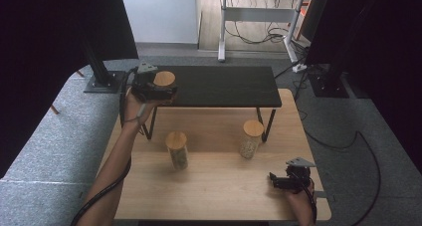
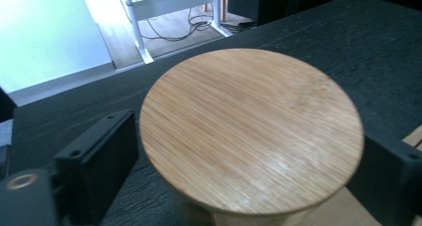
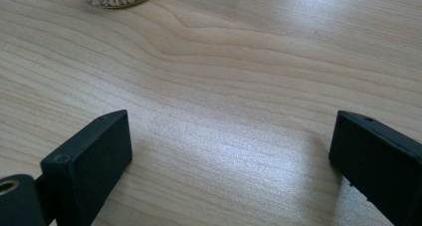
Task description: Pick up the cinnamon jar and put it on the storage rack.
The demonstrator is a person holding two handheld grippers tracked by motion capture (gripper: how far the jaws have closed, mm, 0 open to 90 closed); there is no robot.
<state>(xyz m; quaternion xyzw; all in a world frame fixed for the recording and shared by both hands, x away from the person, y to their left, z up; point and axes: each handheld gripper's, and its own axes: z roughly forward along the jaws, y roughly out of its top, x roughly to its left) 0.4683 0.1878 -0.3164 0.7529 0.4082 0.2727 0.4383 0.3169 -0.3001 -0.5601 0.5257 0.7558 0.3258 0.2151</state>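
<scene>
Left gripper (image 1: 158, 92) fingers (image 2: 97, 159) flank jar's bamboo lid (image 2: 251, 129); whether they grip it, cannot tell. Right gripper (image 1: 278, 181) fingers (image 3: 92, 159) spread wide, empty, over bare surface (image 3: 224, 116).

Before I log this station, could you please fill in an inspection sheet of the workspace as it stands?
Surface: light wooden table, with a black shelf on legs at its far side.
Job's things: three jars with wooden lids; left jar and right jar on the table, third jar at the shelf's left end.
Clutter: nothing seen.
Grippers: left gripper jaws either side of the third jar; right gripper open above bare table.
Cables: one along the left forearm; more on the floor.
Surroundings: grey carpet, black curtains, a desk behind.
</scene>
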